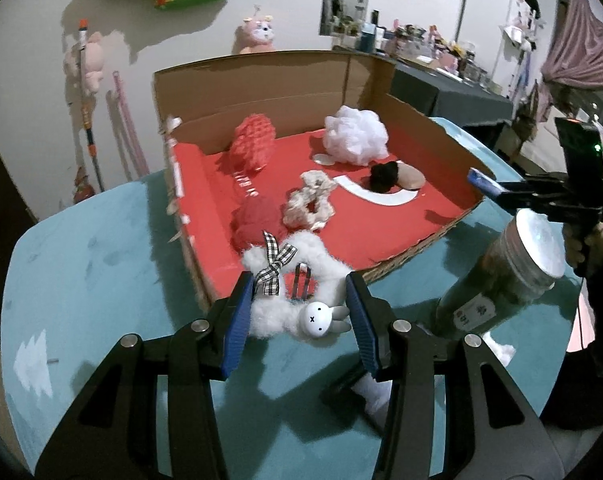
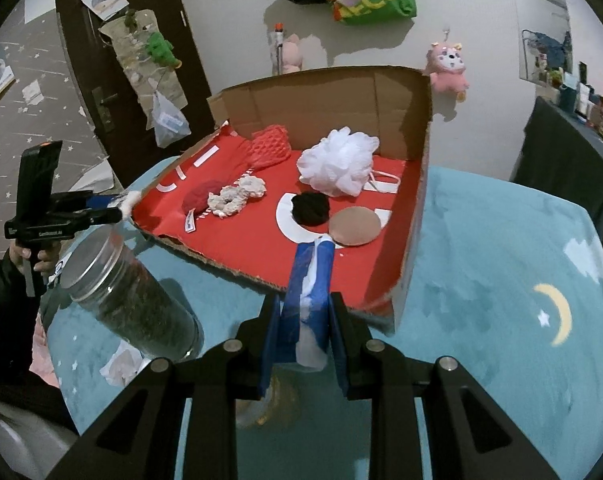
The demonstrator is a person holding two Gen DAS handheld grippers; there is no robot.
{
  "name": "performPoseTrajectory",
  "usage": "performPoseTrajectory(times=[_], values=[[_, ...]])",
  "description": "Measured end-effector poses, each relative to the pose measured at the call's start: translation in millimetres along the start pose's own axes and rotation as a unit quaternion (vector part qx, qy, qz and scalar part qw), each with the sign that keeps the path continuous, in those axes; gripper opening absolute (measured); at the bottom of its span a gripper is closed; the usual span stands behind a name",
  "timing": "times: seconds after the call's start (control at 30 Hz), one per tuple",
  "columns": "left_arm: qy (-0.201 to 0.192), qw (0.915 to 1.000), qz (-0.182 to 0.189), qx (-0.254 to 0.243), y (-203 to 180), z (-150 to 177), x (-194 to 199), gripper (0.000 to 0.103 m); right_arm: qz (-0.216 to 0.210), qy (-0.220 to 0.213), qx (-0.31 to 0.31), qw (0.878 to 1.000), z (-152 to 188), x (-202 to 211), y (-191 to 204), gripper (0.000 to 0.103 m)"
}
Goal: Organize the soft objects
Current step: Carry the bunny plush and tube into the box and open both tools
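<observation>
In the left wrist view my left gripper is shut on a white fluffy hair ring with a checked bow and a small bunny charm. It hangs over the near edge of a red-lined cardboard box. In the right wrist view my right gripper is shut on a blue piece with white fluff, held above the box's front edge. Inside the box lie a white bath pouf, a red mesh sponge, a cream scrunchie, a black pom and a beige round puff.
A clear jar with dark contents and a silver lid stands on the teal cloth-covered table between the two grippers. A scrap of white fluff lies by the jar. Plush toys hang on the wall behind; a dark cluttered counter is at the right.
</observation>
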State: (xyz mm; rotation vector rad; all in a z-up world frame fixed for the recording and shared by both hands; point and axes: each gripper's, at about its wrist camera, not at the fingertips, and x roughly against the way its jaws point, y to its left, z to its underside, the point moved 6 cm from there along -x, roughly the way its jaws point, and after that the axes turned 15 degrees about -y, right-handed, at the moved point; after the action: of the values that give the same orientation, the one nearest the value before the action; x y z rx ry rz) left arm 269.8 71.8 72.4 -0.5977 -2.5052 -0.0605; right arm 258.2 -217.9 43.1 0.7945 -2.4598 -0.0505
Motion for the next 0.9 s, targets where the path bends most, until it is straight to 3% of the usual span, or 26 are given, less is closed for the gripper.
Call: performPoseTrajectory(times=[0.47, 0.73, 0.9], values=[[0.074, 0.9933, 0.074, -0.048, -50, -18, -69, 0.044, -0.036, 0.064, 0.037, 0.997, -20, -54, 12, 0.027], [0.129, 0.9848, 0.085, -0.079, -65, -12, -99, 0.044, -0.043, 0.123, 0.060, 0.990, -18, -89, 13, 0.027], [0.155, 0.9807, 0.073, -0.093, -65, -8, -113, 0.044, -0.043, 0.144, 0.069, 0.986, -18, -103, 12, 0.027]])
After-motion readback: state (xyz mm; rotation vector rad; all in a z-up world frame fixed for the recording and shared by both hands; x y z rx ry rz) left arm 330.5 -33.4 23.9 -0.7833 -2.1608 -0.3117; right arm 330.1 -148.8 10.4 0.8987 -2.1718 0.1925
